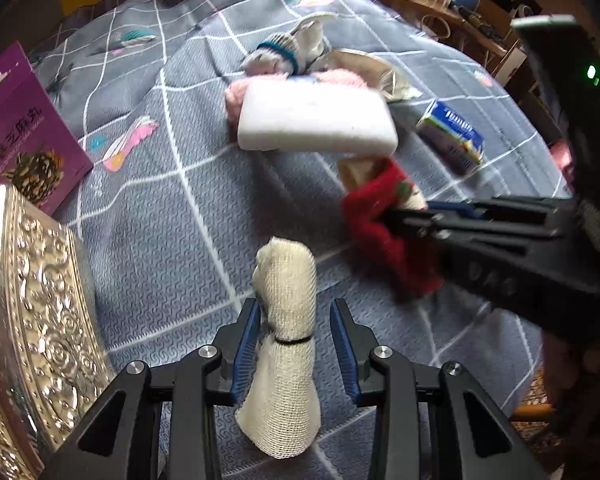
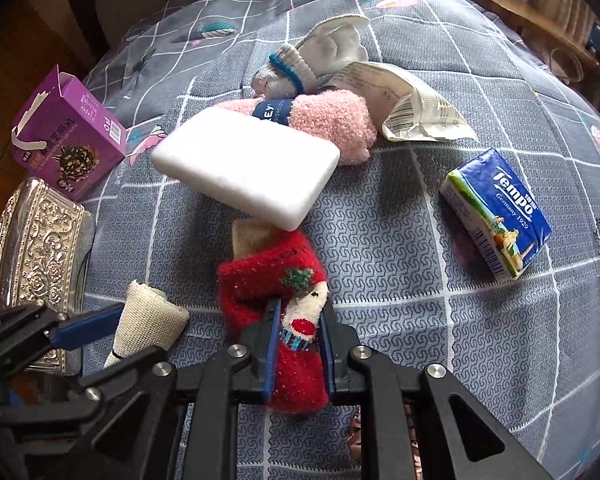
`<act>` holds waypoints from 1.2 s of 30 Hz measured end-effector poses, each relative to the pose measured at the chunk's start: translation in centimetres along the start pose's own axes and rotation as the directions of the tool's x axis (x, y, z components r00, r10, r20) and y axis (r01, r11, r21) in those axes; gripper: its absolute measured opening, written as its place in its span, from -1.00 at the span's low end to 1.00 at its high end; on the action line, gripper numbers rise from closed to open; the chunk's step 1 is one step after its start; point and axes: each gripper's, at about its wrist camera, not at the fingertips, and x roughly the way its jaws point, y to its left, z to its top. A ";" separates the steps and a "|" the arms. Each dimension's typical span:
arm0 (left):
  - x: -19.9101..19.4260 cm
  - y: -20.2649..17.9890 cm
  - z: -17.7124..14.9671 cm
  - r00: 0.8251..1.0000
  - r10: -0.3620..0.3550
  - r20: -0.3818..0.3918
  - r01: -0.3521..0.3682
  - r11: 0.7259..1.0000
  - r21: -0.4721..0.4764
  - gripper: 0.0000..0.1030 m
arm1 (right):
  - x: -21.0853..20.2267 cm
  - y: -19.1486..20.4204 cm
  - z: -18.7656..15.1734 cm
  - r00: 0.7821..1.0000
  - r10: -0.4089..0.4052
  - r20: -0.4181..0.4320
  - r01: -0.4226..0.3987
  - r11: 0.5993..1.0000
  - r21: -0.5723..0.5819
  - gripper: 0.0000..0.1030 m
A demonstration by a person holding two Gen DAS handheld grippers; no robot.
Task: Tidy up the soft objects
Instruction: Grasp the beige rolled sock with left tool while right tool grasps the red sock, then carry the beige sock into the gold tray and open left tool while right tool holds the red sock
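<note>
**Readable print on the bed**

You can read "Tempo" and beneath it "Germany 1929" on the blue tissue pack (image 2: 496, 212), which also carries a barcode along its lower edge. The dark blue band (image 2: 273, 111) around the pink sock (image 2: 332, 124) shows the letters "EY" and a line of smaller print too fine to make out. The purple box (image 2: 70, 140) bears Chinese characters and a barcode, none clear enough for you to read.

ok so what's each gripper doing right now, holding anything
left gripper: open, jaws either side of the cream gauze roll, not pressing it.
right gripper: shut on the fuzzy red Christmas sock.
</note>
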 end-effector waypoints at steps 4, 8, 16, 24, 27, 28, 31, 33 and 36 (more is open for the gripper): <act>0.3 0.0 -1.0 1.000 0.005 -0.003 -0.005 1.000 0.017 -0.69 | 0.0 -0.2 0.1 1.000 -0.004 -0.001 0.004 1.000 0.004 -0.62; -2.7 0.6 0.0 0.996 -0.058 0.060 0.059 0.998 -0.012 -0.69 | -0.1 0.3 0.0 1.000 -0.007 -0.003 0.007 1.000 -0.030 -0.68; -11.5 4.1 8.9 0.958 -0.082 0.275 0.113 0.988 -0.101 -0.69 | 0.2 0.9 -0.1 1.000 -0.006 -0.005 0.005 0.998 -0.056 -0.71; -19.8 18.5 9.6 0.888 0.201 0.413 -0.022 0.917 -0.398 -0.68 | 0.5 1.7 -0.3 1.000 -0.027 0.005 0.027 0.995 -0.100 -0.71; -20.4 24.0 5.0 0.875 0.276 0.398 -0.045 0.865 -0.500 -0.68 | 0.6 2.1 -0.3 0.999 -0.043 0.010 0.044 0.992 -0.121 -0.71; -20.4 25.4 3.1 0.873 0.295 0.387 -0.052 0.847 -0.528 -0.68 | 0.7 2.1 -0.3 0.999 -0.047 0.013 0.049 0.991 -0.127 -0.71; -19.8 30.1 -3.2 0.880 0.307 0.363 -0.022 0.789 -0.614 -0.67 | 0.6 2.5 -0.4 0.998 -0.064 0.024 0.067 0.986 -0.151 -0.72; -19.4 32.0 -7.3 0.881 0.322 0.348 -0.015 0.753 -0.658 -0.67 | 0.5 3.0 -0.7 0.997 -0.073 0.032 0.078 0.982 -0.172 -0.75; -18.2 34.0 -12.4 0.892 0.328 0.311 -0.016 0.711 -0.703 -0.67 | 0.5 3.6 -1.0 0.995 -0.086 0.041 0.092 0.976 -0.198 -0.76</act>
